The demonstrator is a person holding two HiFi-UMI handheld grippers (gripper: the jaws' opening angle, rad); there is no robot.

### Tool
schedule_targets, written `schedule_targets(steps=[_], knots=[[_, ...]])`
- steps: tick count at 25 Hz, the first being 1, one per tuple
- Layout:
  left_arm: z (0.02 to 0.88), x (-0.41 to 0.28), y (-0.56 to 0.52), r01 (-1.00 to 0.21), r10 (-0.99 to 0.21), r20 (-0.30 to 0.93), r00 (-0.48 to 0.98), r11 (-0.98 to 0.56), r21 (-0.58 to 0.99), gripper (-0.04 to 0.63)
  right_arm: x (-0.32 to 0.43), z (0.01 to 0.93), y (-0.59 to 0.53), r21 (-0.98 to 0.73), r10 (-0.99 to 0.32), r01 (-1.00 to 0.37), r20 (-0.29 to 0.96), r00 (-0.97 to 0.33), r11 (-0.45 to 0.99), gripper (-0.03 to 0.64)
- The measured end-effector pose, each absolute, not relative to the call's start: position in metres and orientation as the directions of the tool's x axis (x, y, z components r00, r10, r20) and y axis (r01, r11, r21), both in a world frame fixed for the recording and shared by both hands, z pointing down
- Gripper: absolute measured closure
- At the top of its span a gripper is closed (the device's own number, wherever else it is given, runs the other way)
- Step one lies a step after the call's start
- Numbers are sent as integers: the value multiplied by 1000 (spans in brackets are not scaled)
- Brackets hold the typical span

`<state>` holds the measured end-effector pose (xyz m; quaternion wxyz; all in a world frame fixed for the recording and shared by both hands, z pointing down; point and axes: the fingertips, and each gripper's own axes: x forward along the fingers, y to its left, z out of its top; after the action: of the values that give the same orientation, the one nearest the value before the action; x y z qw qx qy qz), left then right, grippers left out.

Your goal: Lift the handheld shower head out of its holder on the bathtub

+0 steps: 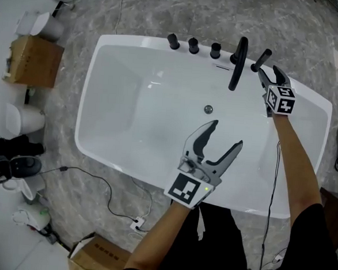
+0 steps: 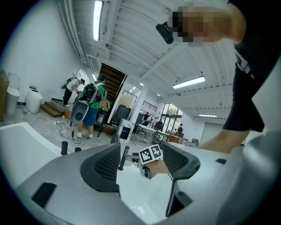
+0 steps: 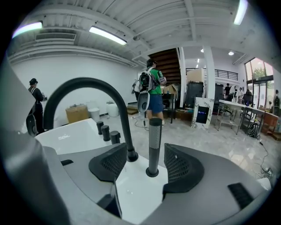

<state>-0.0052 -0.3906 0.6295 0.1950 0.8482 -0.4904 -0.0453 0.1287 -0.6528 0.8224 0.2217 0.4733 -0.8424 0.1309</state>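
Right tongs (image 3: 147, 166) are lined up at the far rim of the bathtub (image 1: 109, 46), jaws apart on either side of the handheld shower head (image 3: 153, 145), and there is a gap on both sides, so nothing is gripped yet. The shower head stands upright, seated in its holder (image 3: 152, 172) on the tub's deck, not lifted. As I read it, the approach is about done, and the squeeze and the pull upward are all to come. Left tongs (image 1: 227, 134) hang spread wide over the white basin with nothing between them, well away from the action. Just beside the shower head rises the black arched faucet (image 3: 88, 85), its base close to the inner jaw; that looks like the thing to avoid bumping on the way up. Further along the rim stand three black knobs (image 1: 194, 45), clear of the grip. The drain (image 1: 208, 109) shows in the basin, and a cardboard box (image 1: 32, 61) sits on the floor beyond the tub.
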Motion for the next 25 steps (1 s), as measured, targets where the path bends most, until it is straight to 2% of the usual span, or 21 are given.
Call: schedule_targets(steps=[9,25], knots=[[654,3,-394,-816,-846,145,513,-428,389,316,122,860,-680,-30,-744,-870,505,-438,492,385],[671,9,-391,-806,-838,173,517,-408,428,314,108,873,-698,-33,-715,-856,535,-451,516,387]])
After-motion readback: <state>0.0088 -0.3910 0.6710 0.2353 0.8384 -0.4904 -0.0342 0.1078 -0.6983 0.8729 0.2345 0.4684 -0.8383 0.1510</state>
